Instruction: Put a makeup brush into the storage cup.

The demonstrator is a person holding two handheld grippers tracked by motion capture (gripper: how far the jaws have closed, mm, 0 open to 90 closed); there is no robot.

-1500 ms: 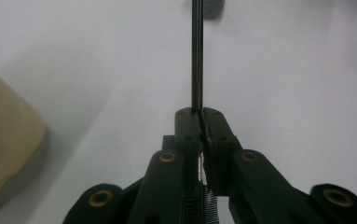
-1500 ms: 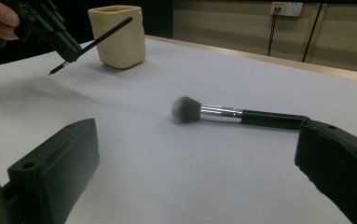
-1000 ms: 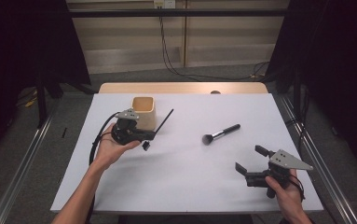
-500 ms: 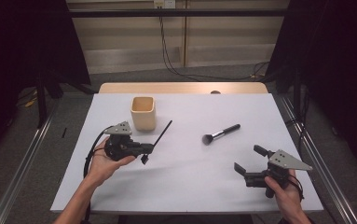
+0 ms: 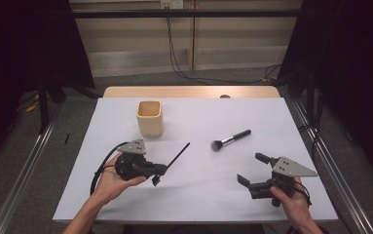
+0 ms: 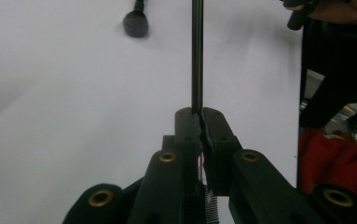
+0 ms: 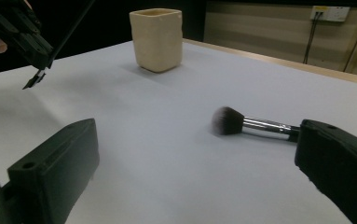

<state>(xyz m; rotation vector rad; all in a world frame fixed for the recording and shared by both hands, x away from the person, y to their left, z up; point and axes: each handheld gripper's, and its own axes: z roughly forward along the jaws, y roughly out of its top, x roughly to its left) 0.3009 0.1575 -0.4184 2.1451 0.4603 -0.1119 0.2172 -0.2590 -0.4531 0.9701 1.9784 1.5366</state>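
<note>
Lying on the matte white worktop, right of centre in the high view, a makeup brush with fluffy dark bristles, metal ferrule and black handle is seen. A thin black stick is clamped in the closed left hand-held gripper. The right hand-held gripper is held wide open, empty. A cream, rounded-square cup stands upper left. No writing is legible.

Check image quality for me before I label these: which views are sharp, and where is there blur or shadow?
High view: even light, sharp, dark surroundings. Left gripper view: makeup brush out of focus, the thin rod sharper. Right gripper view: own jaws blurred, cup fairly crisp with a soft shadow.
</note>
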